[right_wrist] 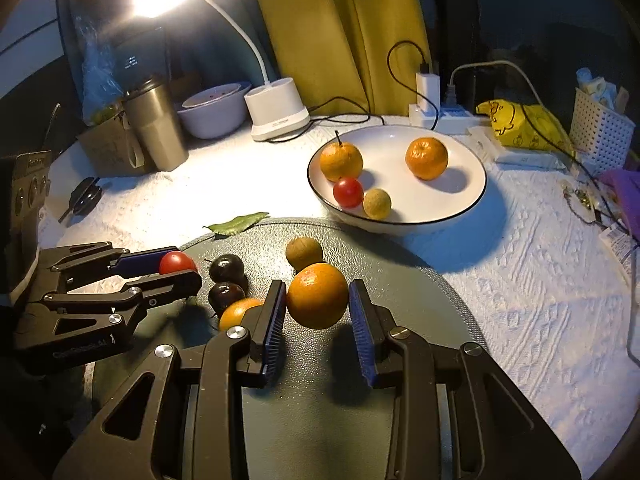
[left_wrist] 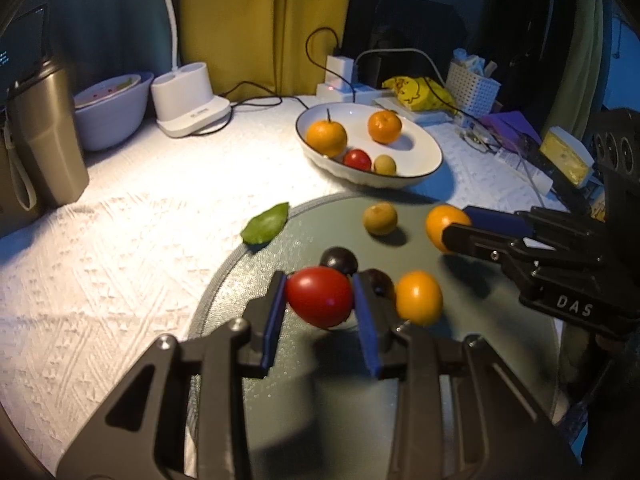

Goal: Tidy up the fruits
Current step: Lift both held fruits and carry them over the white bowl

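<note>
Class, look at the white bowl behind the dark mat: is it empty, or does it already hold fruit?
Not empty. The white bowl holds four pieces: two oranges, a red tomato and a small yellowish fruit.

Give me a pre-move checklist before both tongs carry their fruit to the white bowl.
1. Left tongs closed on the red tomato: ok.
2. Right tongs closed on the orange: ok.
3. White bowl has free room on its right side: ok.
4. Path from the dark round mat to the bowl free of obstacles: ok.
5. Loose fruit beside the tongs, two dark plums and a small orange fruit, clear of the lift: cannot tell.
6. Fruit lifted off the mat: cannot tell.
</note>
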A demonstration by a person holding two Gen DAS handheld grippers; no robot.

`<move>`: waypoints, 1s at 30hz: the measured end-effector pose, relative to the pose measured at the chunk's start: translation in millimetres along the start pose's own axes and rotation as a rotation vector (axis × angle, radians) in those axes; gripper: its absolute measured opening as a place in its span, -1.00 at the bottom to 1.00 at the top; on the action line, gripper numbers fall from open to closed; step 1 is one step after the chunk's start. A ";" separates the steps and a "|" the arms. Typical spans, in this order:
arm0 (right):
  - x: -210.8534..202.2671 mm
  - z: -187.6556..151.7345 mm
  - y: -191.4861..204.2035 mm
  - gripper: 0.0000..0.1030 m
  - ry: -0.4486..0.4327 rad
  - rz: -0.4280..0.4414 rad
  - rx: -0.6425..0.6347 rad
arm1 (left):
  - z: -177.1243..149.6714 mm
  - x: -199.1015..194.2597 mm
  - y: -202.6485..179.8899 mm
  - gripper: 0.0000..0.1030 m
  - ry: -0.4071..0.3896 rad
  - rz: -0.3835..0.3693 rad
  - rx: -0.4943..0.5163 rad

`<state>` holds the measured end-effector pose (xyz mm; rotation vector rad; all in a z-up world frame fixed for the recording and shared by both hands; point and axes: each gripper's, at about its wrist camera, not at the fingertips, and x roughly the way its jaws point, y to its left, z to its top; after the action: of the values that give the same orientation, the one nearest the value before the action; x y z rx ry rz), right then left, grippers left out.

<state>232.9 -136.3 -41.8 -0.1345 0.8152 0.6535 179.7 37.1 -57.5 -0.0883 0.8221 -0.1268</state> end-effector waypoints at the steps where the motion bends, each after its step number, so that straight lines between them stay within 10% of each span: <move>1: -2.1 0.5 0.2 -0.33 -0.004 -0.002 -0.002 | 0.5 -2.1 -0.4 -0.33 -0.004 0.001 0.001; 30: -24.5 33.4 -51.1 -0.33 -0.092 -0.052 0.042 | 63.2 7.2 -23.5 -0.33 -0.058 -0.012 0.062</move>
<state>271.8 -177.2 -8.1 -0.0868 0.7337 0.5889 229.2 14.7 -16.9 -0.0389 0.7595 -0.1606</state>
